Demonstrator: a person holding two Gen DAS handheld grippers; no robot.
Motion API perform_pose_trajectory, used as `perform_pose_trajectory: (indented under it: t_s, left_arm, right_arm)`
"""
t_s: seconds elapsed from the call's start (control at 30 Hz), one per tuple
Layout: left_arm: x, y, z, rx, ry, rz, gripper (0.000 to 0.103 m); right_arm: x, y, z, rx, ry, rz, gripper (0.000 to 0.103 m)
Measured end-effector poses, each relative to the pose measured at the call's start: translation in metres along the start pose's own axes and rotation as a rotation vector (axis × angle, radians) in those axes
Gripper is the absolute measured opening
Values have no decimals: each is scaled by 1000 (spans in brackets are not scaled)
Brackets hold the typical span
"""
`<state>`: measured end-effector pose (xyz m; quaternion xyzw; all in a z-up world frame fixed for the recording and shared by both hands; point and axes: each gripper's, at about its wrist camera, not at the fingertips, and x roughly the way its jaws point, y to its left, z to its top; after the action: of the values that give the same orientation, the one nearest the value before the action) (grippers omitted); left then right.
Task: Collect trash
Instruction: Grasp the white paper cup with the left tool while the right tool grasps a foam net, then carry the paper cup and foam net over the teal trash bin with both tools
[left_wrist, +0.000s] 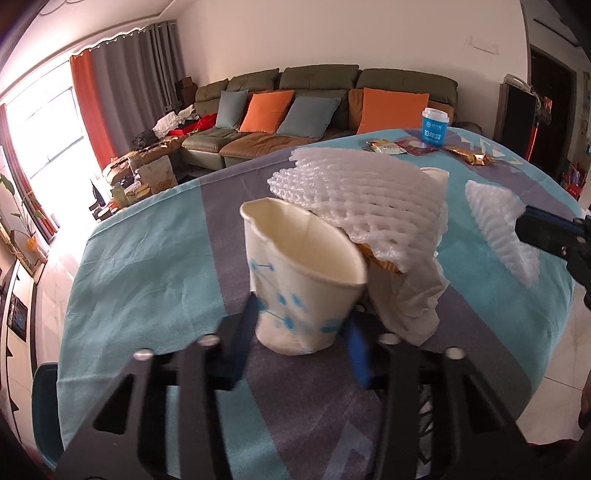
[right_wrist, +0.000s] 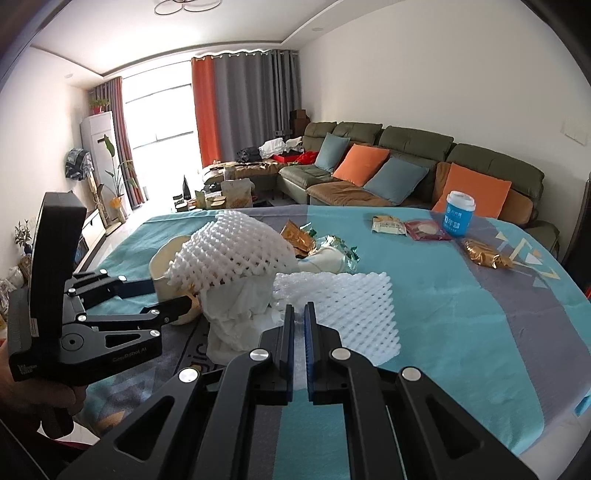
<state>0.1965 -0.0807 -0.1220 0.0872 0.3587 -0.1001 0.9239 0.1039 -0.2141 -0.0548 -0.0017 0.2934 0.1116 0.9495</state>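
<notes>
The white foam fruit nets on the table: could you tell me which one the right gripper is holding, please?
The flat white foam net lying on the teal cloth, pinched at its near edge by the right gripper. The other, domed foam net sits atop the crumpled tissue pile.

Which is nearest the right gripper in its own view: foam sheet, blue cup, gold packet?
1. Foam sheet, right at the right gripper fingertips.
2. Gold packet, farther right on the table.
3. Blue cup, at the far edge.
</notes>
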Motion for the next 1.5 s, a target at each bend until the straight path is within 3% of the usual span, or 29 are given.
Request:
perform_pose_trajectory:
  t_s: [0.2,0.5,0.63,0.93,1.3,1.5]
  left_arm:
    - [-6,11,-4,-41,-15,-19,21]
    - [-40,36,-10,-120,-87,-13,20]
    - [-64,58,-14,-164,-136,22,20]
    - [-123,128,-39,-297,-204,214,20]
    - [-166,209,-96,-437,-175,428,20]
    - [-186,248,-134,-499,-132,531,20]
  right_arm:
    - [-9,0,5,-12,-37,-10,4]
    - [-36,5,30,-47,-158,-32,4]
    - [-46,23,49,-110,-236,27,4]
    - [-23,90,83,-265,-292,302,4]
    - [28,202,104,-360,-177,689,4]
    - [53,269,106,-413,-83,842,4]
